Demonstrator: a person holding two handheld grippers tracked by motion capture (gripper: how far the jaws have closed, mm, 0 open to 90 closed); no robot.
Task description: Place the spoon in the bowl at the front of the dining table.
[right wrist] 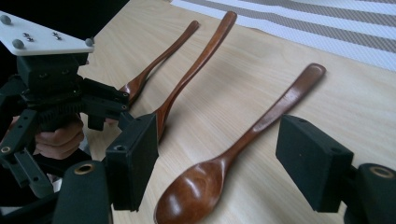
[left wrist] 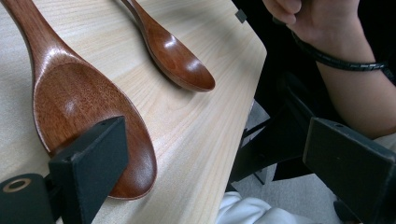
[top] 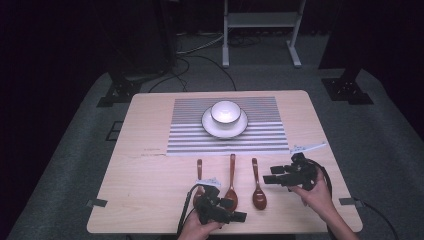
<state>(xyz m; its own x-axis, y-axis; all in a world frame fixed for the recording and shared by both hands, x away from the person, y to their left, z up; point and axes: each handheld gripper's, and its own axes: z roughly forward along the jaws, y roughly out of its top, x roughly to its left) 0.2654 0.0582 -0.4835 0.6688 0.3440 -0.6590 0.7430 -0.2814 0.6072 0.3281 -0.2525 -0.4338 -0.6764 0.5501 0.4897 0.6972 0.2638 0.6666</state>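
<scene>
From above, the right gripper (top: 272, 176) hangs wide just right of the right spoon (top: 258, 192); the left gripper (left wrist: 210, 154), also wide, has the middle spoon (left wrist: 88, 119) at one jaw; in the right gripper view that right spoon's (right wrist: 233, 154) neck sits between the jaws, so lower squarely, then pinch.

Your grippers: black left gripper (top: 239, 210) with white screwed top plate (right wrist: 44, 39), black right gripper (top: 270, 178), black trailing cables (top: 183, 212).
</scene>
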